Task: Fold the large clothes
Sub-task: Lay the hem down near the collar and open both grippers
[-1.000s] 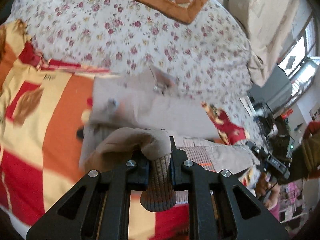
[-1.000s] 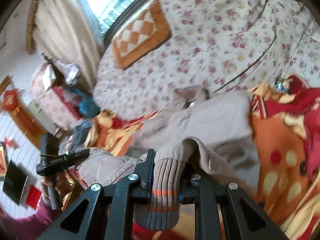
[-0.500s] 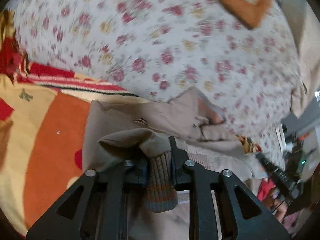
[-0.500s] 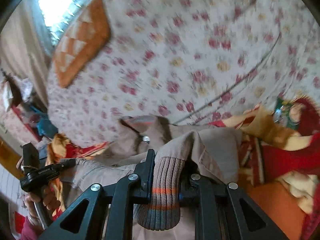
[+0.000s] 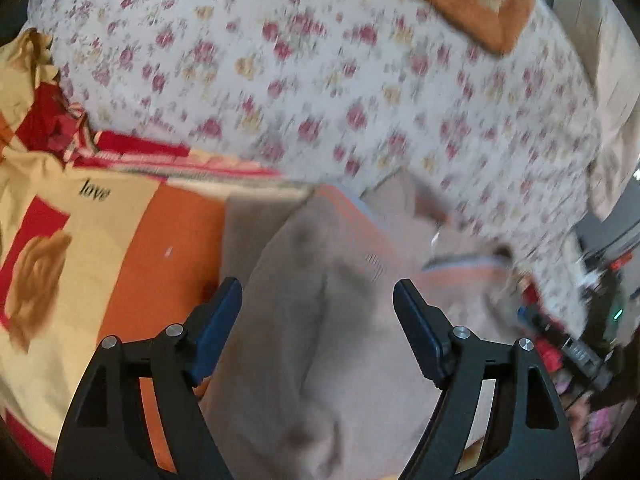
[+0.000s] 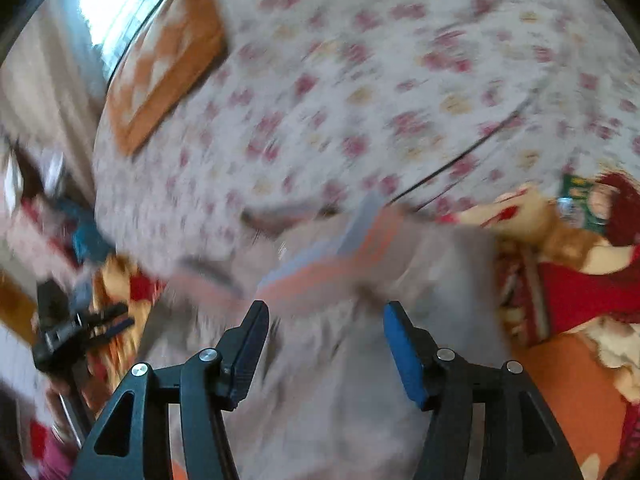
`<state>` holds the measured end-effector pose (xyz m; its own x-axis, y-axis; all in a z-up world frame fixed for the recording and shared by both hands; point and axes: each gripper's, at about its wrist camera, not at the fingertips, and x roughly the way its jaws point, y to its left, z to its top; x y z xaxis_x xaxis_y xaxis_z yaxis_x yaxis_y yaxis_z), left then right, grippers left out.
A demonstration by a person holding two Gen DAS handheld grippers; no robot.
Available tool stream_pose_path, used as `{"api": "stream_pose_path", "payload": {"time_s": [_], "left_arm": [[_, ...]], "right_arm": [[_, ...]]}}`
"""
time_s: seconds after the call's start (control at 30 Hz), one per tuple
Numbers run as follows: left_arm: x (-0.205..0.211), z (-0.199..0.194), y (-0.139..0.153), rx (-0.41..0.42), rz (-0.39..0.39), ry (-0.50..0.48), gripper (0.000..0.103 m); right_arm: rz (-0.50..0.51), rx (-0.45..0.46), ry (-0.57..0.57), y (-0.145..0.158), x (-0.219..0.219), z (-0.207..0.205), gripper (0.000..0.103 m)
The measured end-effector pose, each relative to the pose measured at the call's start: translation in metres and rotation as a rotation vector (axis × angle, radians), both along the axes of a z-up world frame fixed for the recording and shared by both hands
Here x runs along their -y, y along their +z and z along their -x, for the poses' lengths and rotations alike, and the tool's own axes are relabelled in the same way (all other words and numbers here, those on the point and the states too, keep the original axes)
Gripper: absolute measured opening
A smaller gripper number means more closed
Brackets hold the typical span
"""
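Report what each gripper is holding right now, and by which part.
Nothing is held. The left gripper and the right gripper are both open above the beige jacket, which lies on the bed.

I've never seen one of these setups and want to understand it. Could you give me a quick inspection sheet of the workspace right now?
Surface: bed with an orange, red and cream blanket, floral quilt behind it.
Job's things: beige jacket lying on the blanket, blurred; orange-striped knit trim showing.
Clutter: orange checked cushion on the quilt.
Grippers: left gripper open above the jacket, holding nothing; right gripper the same.
Cables: dark cord across the quilt.
Surroundings: bright window; the rest too blurred.
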<state>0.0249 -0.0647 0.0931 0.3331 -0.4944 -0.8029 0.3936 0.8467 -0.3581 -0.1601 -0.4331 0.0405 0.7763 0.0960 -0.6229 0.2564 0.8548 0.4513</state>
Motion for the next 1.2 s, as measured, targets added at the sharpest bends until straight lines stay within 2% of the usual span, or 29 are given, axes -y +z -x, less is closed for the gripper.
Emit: {"api": "stream_pose_path", "payload": {"time_s": [0.1,0.13,0.17,0.23,0.27,0.3,0.33,0.37,0.4,0.43,0.53,0.6,0.67,0.73,0.8,0.83,0.87,0.9,0.93,1.0,1.03,1.07,1.1,1.13,1.17,1.2], "left_arm": [[0.008,0.008,-0.028,-0.004,-0.138,0.008,0.079],[0.011,0.007,-0.041,-0.008,-0.186,0.022,0.079],[0.012,0.007,-0.049,-0.014,-0.201,0.03,0.079],[0.011,0.004,-0.064,-0.037,-0.182,0.051,0.079],[0.011,0.003,-0.067,-0.041,-0.168,0.063,0.079],[0.01,0.0,-0.069,-0.046,-0.15,0.081,0.079],[0.009,-0.003,-0.069,-0.049,-0.139,0.092,0.079],[0.01,-0.005,-0.067,-0.044,-0.137,0.097,0.079],[0.011,-0.007,-0.064,-0.029,-0.14,0.102,0.079],[0.011,-0.009,-0.06,-0.004,-0.144,0.11,0.079],[0.013,-0.018,-0.054,0.052,-0.14,0.154,0.079],[0.013,-0.025,-0.062,0.008,-0.138,0.165,0.079],[0.01,-0.024,-0.067,-0.018,-0.133,0.163,0.079],[0.003,-0.018,-0.063,0.0,-0.122,0.159,0.079],[-0.006,-0.008,-0.055,0.032,-0.113,0.162,0.079],[-0.01,-0.003,-0.051,0.047,-0.101,0.159,0.079],[-0.014,0.002,-0.047,0.058,-0.088,0.151,0.079],[-0.016,0.007,-0.045,0.068,-0.076,0.139,0.079],[-0.017,0.01,-0.045,0.072,-0.08,0.13,0.079],[-0.012,0.013,-0.05,0.061,-0.112,0.107,0.079],[-0.008,0.013,-0.054,0.048,-0.134,0.097,0.079],[-0.005,0.013,-0.06,0.034,-0.151,0.093,0.079],[-0.003,0.011,-0.066,0.028,-0.161,0.096,0.079],[-0.002,0.011,-0.068,0.025,-0.162,0.098,0.079],[-0.004,0.009,-0.071,0.014,-0.153,0.102,0.079],[-0.007,0.009,-0.071,0.004,-0.139,0.107,0.079]], "right_arm": [[0.05,-0.052,0.066,-0.008,-0.028,-0.031,0.06],[0.058,-0.071,0.082,-0.012,-0.036,-0.044,0.074],[0.057,-0.098,0.098,-0.016,-0.042,-0.059,0.087],[0.053,-0.183,0.122,-0.032,-0.054,-0.089,0.087],[0.062,-0.211,0.125,-0.041,-0.06,-0.1,0.085],[0.095,-0.235,0.132,-0.049,-0.067,-0.11,0.079],[0.174,-0.257,0.132,-0.055,-0.075,-0.119,0.053],[0.232,-0.266,0.125,-0.057,-0.08,-0.124,0.036],[0.265,-0.257,0.118,-0.057,-0.081,-0.128,0.031],[0.251,-0.233,0.101,-0.054,-0.077,-0.13,0.023],[0.138,-0.149,-0.005,-0.047,-0.049,-0.132,0.022],[0.099,-0.16,-0.046,-0.058,-0.039,-0.137,0.023],[0.069,-0.202,-0.009,-0.064,-0.04,-0.137,0.035],[0.082,-0.199,0.03,-0.048,-0.042,-0.119,0.048],[0.115,-0.154,0.022,-0.025,-0.039,-0.086,0.049],[0.153,-0.128,-0.019,-0.012,-0.033,-0.063,0.059],[0.189,-0.119,-0.067,-0.003,-0.025,-0.045,0.078],[0.23,-0.12,-0.124,0.003,-0.016,-0.028,0.086],[0.277,-0.126,-0.187,0.007,-0.009,-0.012,0.091],[0.342,-0.17,-0.27,0.001,0.009,0.009,0.091],[0.327,-0.196,-0.265,-0.006,0.016,0.012,0.085],[0.271,-0.226,-0.229,-0.017,0.022,0.013,0.051],[0.161,-0.232,-0.163,-0.031,0.028,0.014,0.034],[0.121,-0.239,-0.158,-0.037,0.031,0.018,0.027],[0.139,-0.225,-0.17,-0.037,0.032,0.025,0.017],[0.172,-0.202,-0.172,-0.036,0.032,0.032,0.013]]}}
